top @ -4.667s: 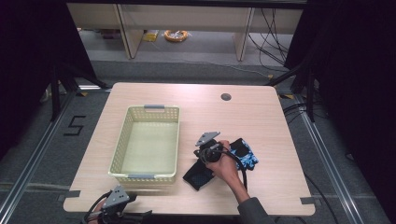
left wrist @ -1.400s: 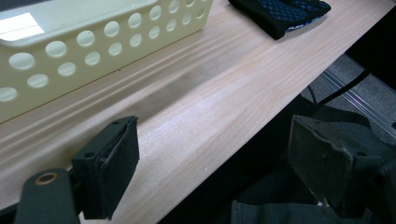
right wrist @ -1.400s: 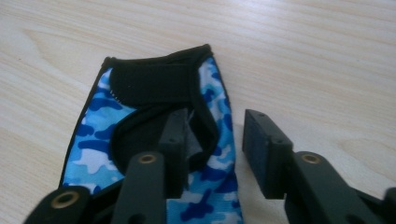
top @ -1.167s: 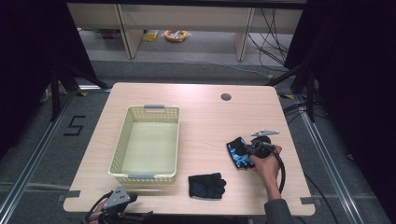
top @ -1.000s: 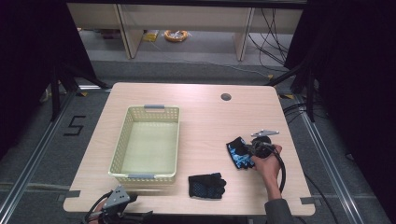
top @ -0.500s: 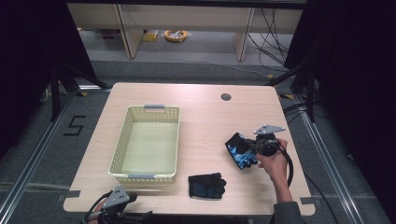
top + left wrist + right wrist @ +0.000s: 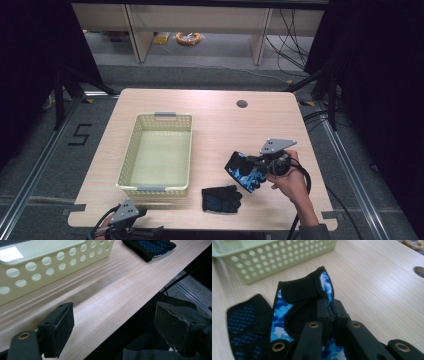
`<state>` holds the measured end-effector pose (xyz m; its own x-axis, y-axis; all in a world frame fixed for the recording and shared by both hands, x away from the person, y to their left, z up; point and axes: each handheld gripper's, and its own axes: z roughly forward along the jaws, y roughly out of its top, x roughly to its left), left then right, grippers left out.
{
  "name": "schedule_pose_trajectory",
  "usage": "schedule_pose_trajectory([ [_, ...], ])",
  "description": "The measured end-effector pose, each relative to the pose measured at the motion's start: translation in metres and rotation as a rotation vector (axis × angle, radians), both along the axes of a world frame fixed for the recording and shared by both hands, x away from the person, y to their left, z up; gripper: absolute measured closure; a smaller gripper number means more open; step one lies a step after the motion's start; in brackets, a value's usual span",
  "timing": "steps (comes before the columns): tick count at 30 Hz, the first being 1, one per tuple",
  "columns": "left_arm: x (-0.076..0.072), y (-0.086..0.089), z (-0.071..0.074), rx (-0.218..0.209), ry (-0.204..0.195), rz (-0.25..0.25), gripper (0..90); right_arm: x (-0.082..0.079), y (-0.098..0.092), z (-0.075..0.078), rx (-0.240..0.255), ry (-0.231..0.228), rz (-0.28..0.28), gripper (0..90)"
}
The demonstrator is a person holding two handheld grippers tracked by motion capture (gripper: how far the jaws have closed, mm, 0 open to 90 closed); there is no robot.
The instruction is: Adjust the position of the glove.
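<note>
Here: counting two gloves, one basket (image 7: pixel 159 152). Pinching blue camouflage glove (image 7: pixel 244 171) in right gripper (image 7: pixel 264 167), jaws nearly closed, raised over table's (image 7: pixel 215 115) right. Lying near edge: black glove (image 7: pixel 221 198). Resting left gripper (image 7: pixel 125 218) near-left, jaws wide, empty.

Right tool (image 7: pixel 257 169) clamped, left tool (image 7: pixel 115 332) agape

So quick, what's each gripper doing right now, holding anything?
Left gripper: open, holding nothing, at the table's near edge.
Right gripper: closed on the blue camouflage glove, lifted off the table.
</note>
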<state>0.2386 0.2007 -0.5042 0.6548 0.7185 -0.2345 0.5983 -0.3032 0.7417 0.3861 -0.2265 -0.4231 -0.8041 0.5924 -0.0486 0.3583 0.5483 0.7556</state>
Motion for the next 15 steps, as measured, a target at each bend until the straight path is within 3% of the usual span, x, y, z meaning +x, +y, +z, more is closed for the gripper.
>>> schedule_pose_trajectory([
  [2, 0.001, 0.001, 0.0, 0.008, -0.001, -0.004, 15.8, -0.001, 0.002, -0.001, 0.008, 0.006, 0.02, 87.2],
  [3, 0.001, 0.0, -0.001, -0.007, -0.008, 0.012, 15.8, -0.002, 0.005, -0.001, 0.007, 0.012, 0.038, 87.2],
  [4, 0.002, 0.002, -0.001, 0.027, -0.007, 0.008, 15.7, -0.003, 0.009, -0.001, 0.005, 0.002, 0.054, 87.3],
  [5, 0.001, 0.0, -0.001, -0.004, -0.005, 0.017, 15.6, -0.004, 0.015, -0.002, -0.005, 0.007, 0.084, 87.2],
  [6, 0.001, 0.001, -0.001, -0.005, -0.007, 0.013, 15.6, -0.004, 0.019, -0.004, 0.004, 0.005, 0.122, 87.3],
  [8, 0.001, 0.001, 0.0, -0.001, 0.002, 0.004, 15.6, -0.005, 0.022, -0.004, 0.007, 0.014, 0.135, 87.3],
  [9, 0.001, 0.001, 0.0, -0.003, -0.002, 0.006, 15.6, -0.006, 0.027, -0.006, 0.01, 0.023, 0.176, 87.2],
  [12, 0.001, 0.002, 0.0, 0.012, -0.003, 0.0, 15.6, -0.01, 0.038, -0.011, -0.008, 0.055, 0.221, 87.2],
  [13, 0.001, 0.002, 0.0, 0.008, -0.005, 0.001, 15.6, -0.01, 0.043, -0.013, 0.019, 0.069, 0.264, 87.2],
  [15, 0.0, 0.002, -0.001, -0.002, 0.003, 0.012, 15.6, -0.01, 0.044, -0.015, 0.03, 0.072, 0.273, 87.2],
])
